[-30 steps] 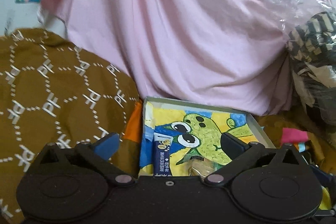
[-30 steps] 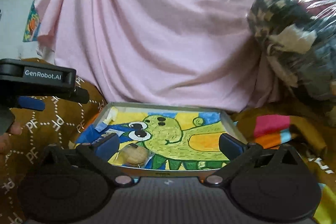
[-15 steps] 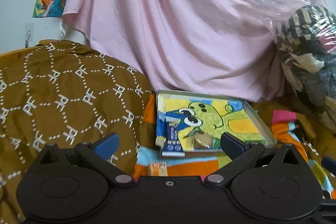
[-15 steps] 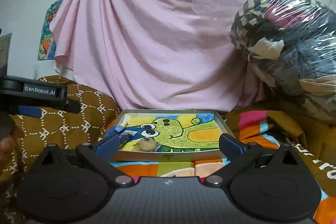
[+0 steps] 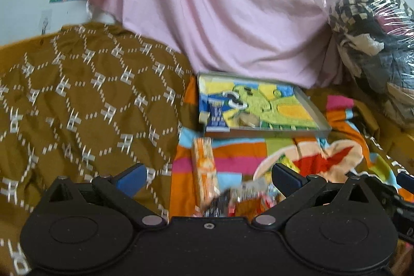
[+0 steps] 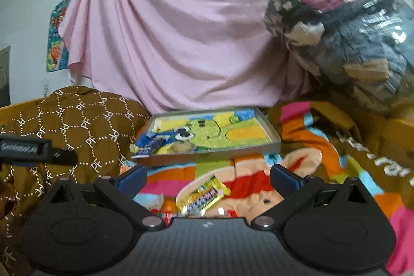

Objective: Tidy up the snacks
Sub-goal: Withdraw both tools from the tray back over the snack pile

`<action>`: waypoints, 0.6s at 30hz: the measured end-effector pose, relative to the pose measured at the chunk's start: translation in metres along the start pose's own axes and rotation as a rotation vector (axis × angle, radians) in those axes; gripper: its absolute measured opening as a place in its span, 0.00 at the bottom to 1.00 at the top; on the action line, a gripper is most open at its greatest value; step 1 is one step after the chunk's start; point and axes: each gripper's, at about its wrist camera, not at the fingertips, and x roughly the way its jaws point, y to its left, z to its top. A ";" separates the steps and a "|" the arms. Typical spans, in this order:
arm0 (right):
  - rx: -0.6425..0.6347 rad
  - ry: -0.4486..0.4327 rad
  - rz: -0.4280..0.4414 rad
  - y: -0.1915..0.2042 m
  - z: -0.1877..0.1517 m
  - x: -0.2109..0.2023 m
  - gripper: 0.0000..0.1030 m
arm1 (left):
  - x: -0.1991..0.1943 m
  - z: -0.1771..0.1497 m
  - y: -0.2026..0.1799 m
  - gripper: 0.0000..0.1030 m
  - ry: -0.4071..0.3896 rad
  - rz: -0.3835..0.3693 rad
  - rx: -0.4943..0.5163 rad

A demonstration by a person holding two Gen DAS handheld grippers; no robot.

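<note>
Your right gripper (image 6: 208,179) is wide open and holds nothing, and the yellow snack bar (image 6: 204,195) lies on the blanket (image 6: 323,159) just below it, slanting up to the right, nearer than your open left gripper (image 5: 208,176).

- The left hand-held gripper (image 5: 209,176) points forward and slightly down, its blue-padded fingers (image 5: 130,176) spread wide with nothing between them.
- The right hand-held gripper (image 6: 208,176) is level beside it, fingers (image 6: 284,177) equally wide apart, gripping nothing.
</note>
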 end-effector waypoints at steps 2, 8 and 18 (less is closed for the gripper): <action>0.021 0.021 -0.005 -0.002 -0.003 -0.004 1.00 | -0.006 -0.005 0.001 0.99 0.015 0.002 -0.005; 0.042 0.076 -0.018 -0.006 -0.011 -0.016 1.00 | -0.019 -0.021 0.002 0.99 0.056 0.012 0.017; 0.062 0.266 -0.028 -0.006 -0.023 -0.007 1.00 | -0.017 -0.038 -0.001 0.99 0.172 0.044 0.059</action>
